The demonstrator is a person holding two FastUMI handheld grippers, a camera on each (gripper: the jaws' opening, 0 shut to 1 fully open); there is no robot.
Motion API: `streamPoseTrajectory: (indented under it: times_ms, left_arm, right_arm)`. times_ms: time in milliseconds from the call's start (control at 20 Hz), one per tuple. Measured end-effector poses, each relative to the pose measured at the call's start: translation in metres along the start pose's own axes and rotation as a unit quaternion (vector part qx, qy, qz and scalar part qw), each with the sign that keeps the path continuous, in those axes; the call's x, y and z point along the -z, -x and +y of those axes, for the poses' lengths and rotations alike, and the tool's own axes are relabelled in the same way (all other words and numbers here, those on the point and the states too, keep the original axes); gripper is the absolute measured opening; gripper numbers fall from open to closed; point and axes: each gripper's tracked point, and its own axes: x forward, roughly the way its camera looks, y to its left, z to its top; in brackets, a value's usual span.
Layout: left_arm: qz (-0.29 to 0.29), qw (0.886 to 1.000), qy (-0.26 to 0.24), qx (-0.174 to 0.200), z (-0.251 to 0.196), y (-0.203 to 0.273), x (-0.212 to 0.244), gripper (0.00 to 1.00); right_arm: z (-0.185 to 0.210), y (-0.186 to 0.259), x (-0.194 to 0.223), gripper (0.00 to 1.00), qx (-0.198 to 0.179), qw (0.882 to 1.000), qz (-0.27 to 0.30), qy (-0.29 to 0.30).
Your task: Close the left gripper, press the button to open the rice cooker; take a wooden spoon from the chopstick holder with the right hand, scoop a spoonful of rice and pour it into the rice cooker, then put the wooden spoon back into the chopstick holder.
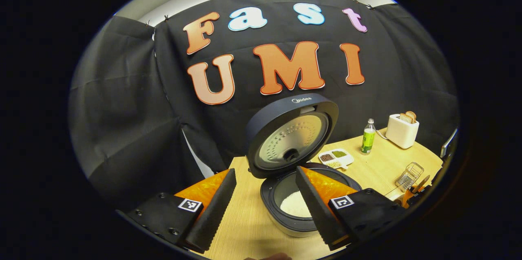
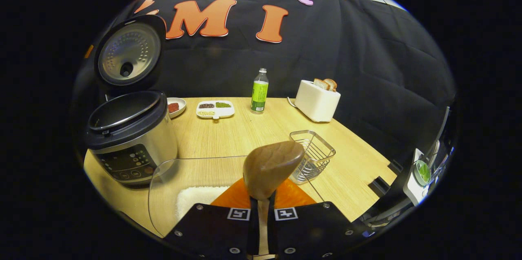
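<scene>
Pale wood-grain counter [image 2: 244, 129] carries everything within reach of both hands, which suits a two-handed job.

Dark-lidded, steel-bodied rice cooker [image 2: 130, 137] stands at the counter's left end in the right gripper view. Its round lid [image 1: 291, 133] is swung fully up, so we judge the button step done and the pot left open to receive rice. In the left gripper view we see white rice [image 1: 295, 205] already lying in the inner pot.

Clear plastic container [image 2: 195, 186] sits just beside the cooker, right under the right claw, with white rice [image 2: 195, 205] in its bottom: the scooping source, kept near the pot for a short carry.

White toaster [image 2: 317, 100] with bread, green-labelled bottle [image 2: 259, 91] and white divided dish of beans [image 2: 215, 109] stand at the back, well apart from the work.

Wire chopstick holder [image 2: 312, 156] stands near the container on its right; we see nothing in it.

Left claw [image 1: 265, 207]: fingers spread, holding nothing, hanging over the cooker's front.

Right claw [image 2: 263, 211]: pressed together on the handle of the brown wooden spoon [image 2: 271, 168], bowl pointing forward above the container. We judge it poised for scooping or just after; rice on the bowl we cannot tell.
</scene>
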Motion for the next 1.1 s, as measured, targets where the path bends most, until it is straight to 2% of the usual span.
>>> streamPoseTrajectory:
  times_ms: [200,450,500,550,950,1100]
  left_arm:
    - [0.000,1.000,-0.005,0.009,-0.004,-0.005,-0.003,0.99]
    - [0.009,1.000,0.002,0.015,-0.006,-0.010,0.001,0.99]
    - [0.007,1.000,0.001,0.015,-0.005,-0.008,0.001,0.94]
    - [0.006,1.000,-0.001,0.016,-0.003,-0.008,0.000,0.99]
    - [0.009,1.000,0.008,0.015,0.010,-0.009,0.005,0.99]
    - [0.007,1.000,0.011,0.016,0.012,-0.009,0.007,0.99]
  right_arm:
    - [0.021,0.005,0.000,0.07,-0.046,0.994,0.039,-0.087]
    - [0.038,0.007,0.001,0.07,-0.087,0.986,0.071,-0.121]
    - [0.040,0.007,0.001,0.07,-0.094,0.984,0.077,-0.128]
    - [0.041,0.006,0.001,0.08,-0.096,0.983,0.083,-0.132]
    - [0.054,0.008,-0.002,0.08,-0.142,0.970,0.122,-0.158]
    - [0.055,0.006,-0.001,0.08,-0.163,0.959,0.141,-0.183]
